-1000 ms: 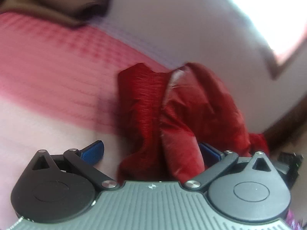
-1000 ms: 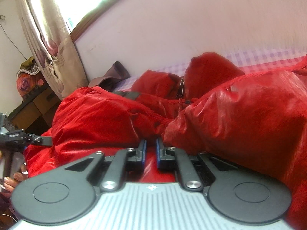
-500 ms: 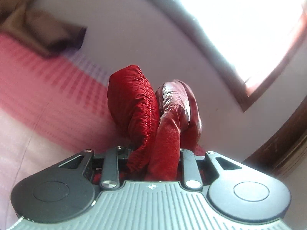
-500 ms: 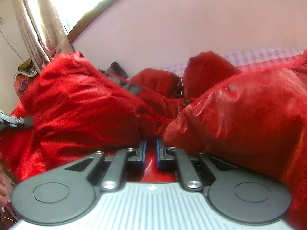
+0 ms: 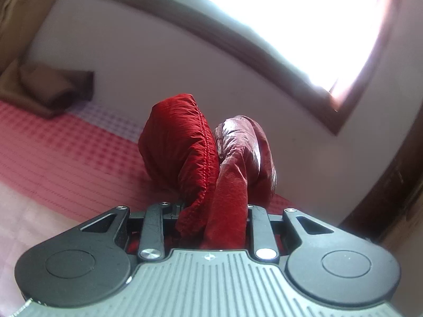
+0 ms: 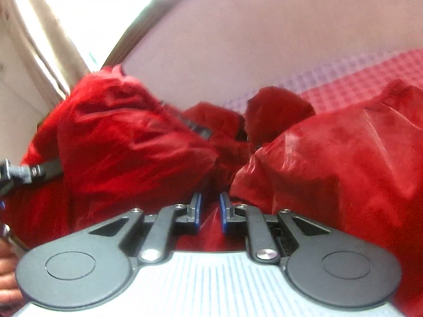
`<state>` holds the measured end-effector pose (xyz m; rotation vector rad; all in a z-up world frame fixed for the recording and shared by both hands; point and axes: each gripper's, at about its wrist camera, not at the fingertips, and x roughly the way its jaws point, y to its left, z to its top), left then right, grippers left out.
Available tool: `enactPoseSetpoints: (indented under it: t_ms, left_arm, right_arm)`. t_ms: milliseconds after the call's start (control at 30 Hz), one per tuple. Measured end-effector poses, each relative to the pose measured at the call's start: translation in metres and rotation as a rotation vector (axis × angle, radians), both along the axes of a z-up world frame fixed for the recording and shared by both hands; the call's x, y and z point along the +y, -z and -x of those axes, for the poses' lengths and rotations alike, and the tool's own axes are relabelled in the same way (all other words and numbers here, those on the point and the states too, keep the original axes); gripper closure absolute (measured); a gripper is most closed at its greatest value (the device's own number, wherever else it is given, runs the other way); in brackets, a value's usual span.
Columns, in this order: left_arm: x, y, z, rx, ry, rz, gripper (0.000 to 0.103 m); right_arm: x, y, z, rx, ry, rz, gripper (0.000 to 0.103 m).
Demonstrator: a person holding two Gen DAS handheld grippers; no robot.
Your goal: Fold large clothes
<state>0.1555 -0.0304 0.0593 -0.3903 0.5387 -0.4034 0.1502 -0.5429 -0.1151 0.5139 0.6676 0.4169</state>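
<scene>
The bed [image 5: 60,158], covered in a pink checked sheet, fills the lower part of both views, and the red jacket [image 6: 343,163] lies heaped across it below the window [image 5: 290,26]. A brown cushion [image 5: 50,89] sits at the far end against the wall, well apart from the jacket.

The step in hand looks like the first fold: one edge of the jacket is raised off the bed so it can be carried over the rest. The left gripper [image 5: 211,211] is clamped on a bunched, stitched hem of the jacket, with the cloth standing up between its jaws and hanging clear of the sheet. In the right wrist view that same gripper shows at the left edge, with red cloth lifted above it.

The right gripper [image 6: 210,208] sits low against the middle of the heap. Its blue pads [image 6: 197,211] are parting, and red cloth shows in the narrow gap, though no longer squeezed.

The next move probably calls for the left hand to bring its edge across and lay it flat, while the right finds a fresh hold.
</scene>
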Motion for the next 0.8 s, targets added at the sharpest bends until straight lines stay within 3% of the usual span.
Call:
enactPoseSetpoints:
  t_ms: [233,400,467,667,800]
  left_arm:
    - [-0.077,-0.005,0.007,-0.066,0.072,-0.097,0.072]
    - [-0.125,0.001,0.014,-0.138,0.134,-0.138,0.072]
    - [-0.143,0.004,0.019,-0.174,0.149,-0.183,0.072]
    - [-0.175,0.019,0.024,-0.191,0.189,-0.228,0.071]
    - [-0.206,0.030,0.029,-0.206,0.220,-0.253,0.069]
  right_arm:
    - [-0.013,0.013,-0.040,0.042,-0.001,-0.146,0.088]
    - [-0.048,0.022,-0.037,0.074,-0.008,-0.223,0.091]
    - [-0.071,0.020,-0.026,0.078,-0.002,-0.268,0.090]
    - [-0.144,0.004,0.046,-0.043,0.078,-0.236,0.088]
    - [-0.185,0.026,0.071,-0.011,0.179,-0.296,0.089]
